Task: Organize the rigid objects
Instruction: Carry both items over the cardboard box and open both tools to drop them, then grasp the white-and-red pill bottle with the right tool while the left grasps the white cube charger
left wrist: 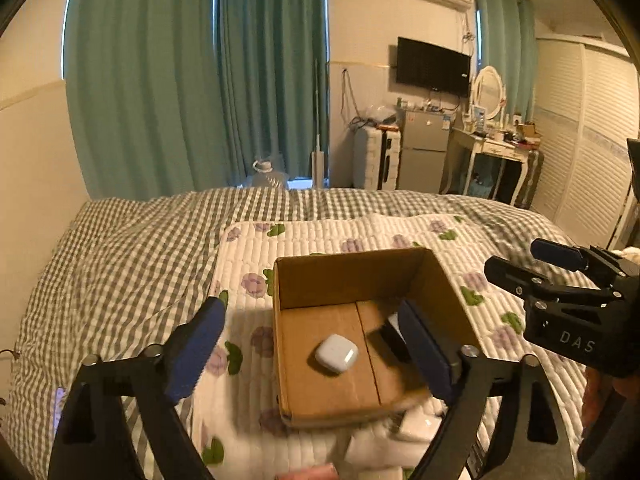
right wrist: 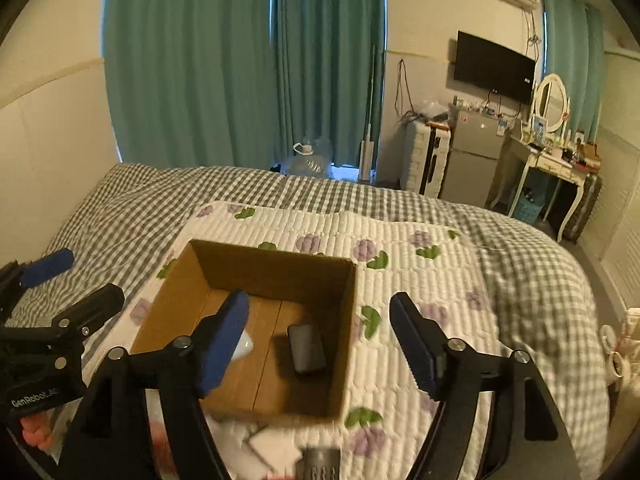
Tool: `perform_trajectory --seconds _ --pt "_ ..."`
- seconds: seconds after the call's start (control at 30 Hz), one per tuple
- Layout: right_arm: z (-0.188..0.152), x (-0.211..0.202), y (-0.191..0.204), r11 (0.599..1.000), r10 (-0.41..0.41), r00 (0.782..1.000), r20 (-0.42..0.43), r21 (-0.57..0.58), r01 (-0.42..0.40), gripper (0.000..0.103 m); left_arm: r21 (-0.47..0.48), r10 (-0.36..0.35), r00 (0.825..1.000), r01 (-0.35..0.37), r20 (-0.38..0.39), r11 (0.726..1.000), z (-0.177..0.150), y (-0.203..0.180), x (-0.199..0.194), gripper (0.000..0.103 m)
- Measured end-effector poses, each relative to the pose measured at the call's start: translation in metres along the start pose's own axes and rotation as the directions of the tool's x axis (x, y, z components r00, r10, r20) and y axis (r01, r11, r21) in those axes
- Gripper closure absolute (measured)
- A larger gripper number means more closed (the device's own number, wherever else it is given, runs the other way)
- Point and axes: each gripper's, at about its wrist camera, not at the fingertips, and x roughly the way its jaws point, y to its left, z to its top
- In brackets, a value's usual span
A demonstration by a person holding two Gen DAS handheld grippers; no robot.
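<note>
An open cardboard box sits on a floral quilted mat on the bed. Inside lie a white earbud case and a black flat device, partly hidden behind my finger in the left wrist view. My left gripper is open and empty above the box, one finger outside its left wall. My right gripper is open and empty above the box's right side. Each gripper shows in the other's view.
White flat items and a dark grey ribbed object lie on the mat near the box's front. A pink thing lies at lower left. The checked bedspread surrounds the mat. Furniture stands beyond the bed.
</note>
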Motion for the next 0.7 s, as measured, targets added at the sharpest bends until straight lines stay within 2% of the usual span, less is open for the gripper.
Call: perform_trajectory --seconds 0.13,0.33,0.53,0.7 --pt "-0.020 -0.038 0.002 1.000 0.009 1.000 -0.019 -0.016 -0.009 0.024 0.011 0.011 1.000 -0.011 -0.003 1.000 -0.017 -0.006 -0.035 0.001" --pt "-0.079 -0.064 0.011 0.997 0.047 0.992 -0.118 -0.056 -0.054 0.014 0.016 -0.017 0.998 0.018 -0.064 1.000 -0.062 -0.013 -0.049 0.000" --pt "-0.144 -0.047 0.018 0.997 0.014 0.979 -0.201 -0.065 -0.028 0.014 0.020 0.035 0.990 -0.033 -0.133 0.999 -0.114 -0.014 -0.034 0.000" --pt "-0.185 -0.014 0.021 0.995 0.100 0.946 -0.308 0.006 -0.103 0.014 0.047 0.090 0.979 -0.083 -0.184 0.995 -0.148 -0.018 -0.009 0.000"
